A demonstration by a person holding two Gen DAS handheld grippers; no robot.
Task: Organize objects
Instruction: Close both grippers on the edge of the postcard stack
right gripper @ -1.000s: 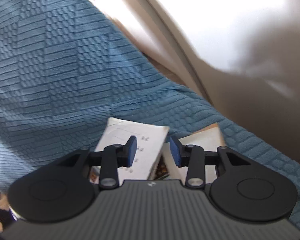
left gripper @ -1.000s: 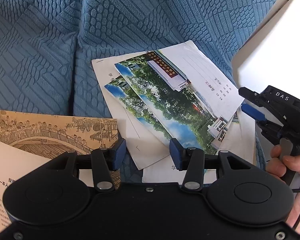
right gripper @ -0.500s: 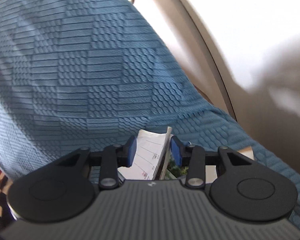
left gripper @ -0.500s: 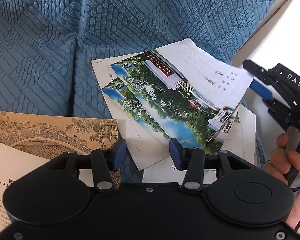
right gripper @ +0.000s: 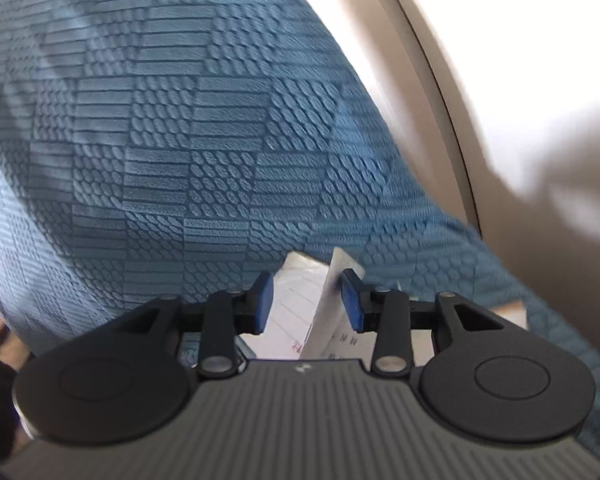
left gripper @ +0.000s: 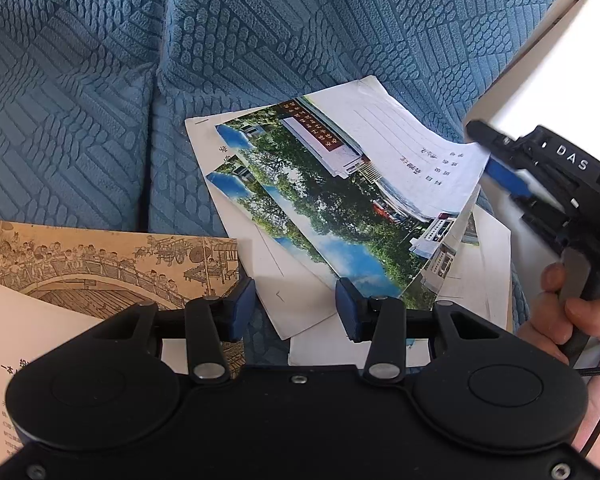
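Here, a loose pile of postcards (left gripper: 332, 216) lies on a blue textured sofa cushion (left gripper: 260, 40), photo sides and lined writing sides mixed. The left gripper (left gripper: 296, 308) hangs above the near edge of the pile, its jaws closing slightly with nothing between them. To its left lies a tan card printed with an old bridge scene (left gripper: 100, 256), partly under a white printed sheet (left gripper: 28, 332). At the right edge, the right gripper (left gripper: 496, 168), held by a hand (left gripper: 580, 312), meets the corner of the top postcard (left gripper: 420, 152), whose lined side curls upward. In the right wrist view, that lifted card (right gripper: 328, 308) stands edge-on between the blue pads (right gripper: 350, 300), just beside the right-hand one; the jaws are spread and not pinching it.
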